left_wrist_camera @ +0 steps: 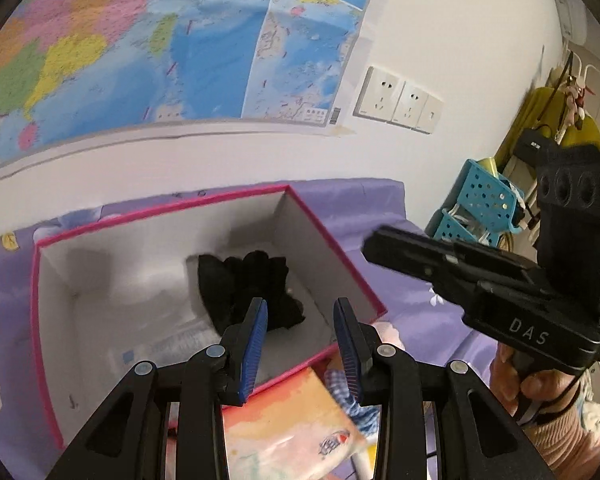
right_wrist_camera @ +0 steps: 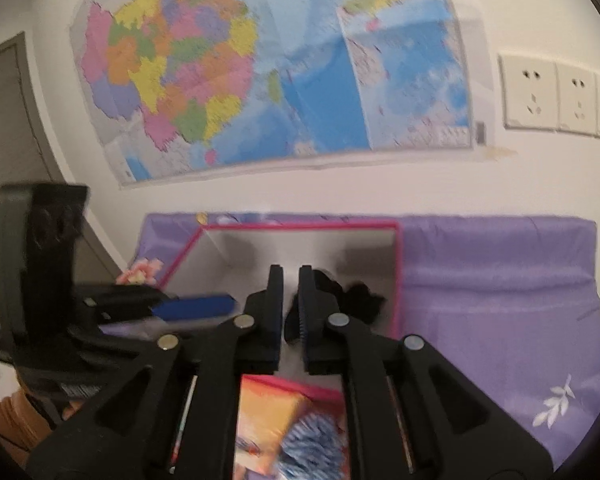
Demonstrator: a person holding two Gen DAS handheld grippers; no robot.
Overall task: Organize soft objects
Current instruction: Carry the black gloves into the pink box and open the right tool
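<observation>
left claw: your left gripper [left_wrist_camera: 301, 304] has its blue pads spread, with a clear gap and nothing in it. It hangs over the near edge of the box, pointing down into it.
right claw: your right gripper [right_wrist_camera: 290, 272] has only a slim gap between its fingers, and nothing is pinched there either. From its own camera it's aimed at the box's right half.
black gloves: the black gloves [left_wrist_camera: 244, 288] lie loose on the floor of the box, towards the right-hand wall. Neither claw touches them. In the right wrist view they peek out from behind the right finger.
box: the box [left_wrist_camera: 160, 208] is open-topped, with a pink rim and pale grey walls. It sits on the purple sheet [left_wrist_camera: 359, 200], pushed up near the wall.
near side: just in front of the box there's an orange printed packet [left_wrist_camera: 284, 420], and a blue-and-white checked cloth [left_wrist_camera: 351, 396] rests against it. Both are partly hidden by your gripper arms and pretty blurry, so I can't tell exactly what they are.
your hand: your hand [left_wrist_camera: 511, 376] wraps the right gripper's handle at the right edge of the left wrist view.
background: there's a big colourful map [left_wrist_camera: 140, 40] on the white wall, with a row of sockets [left_wrist_camera: 399, 100] to its right. Blue perforated baskets [left_wrist_camera: 487, 196] stand off to the far right.
</observation>
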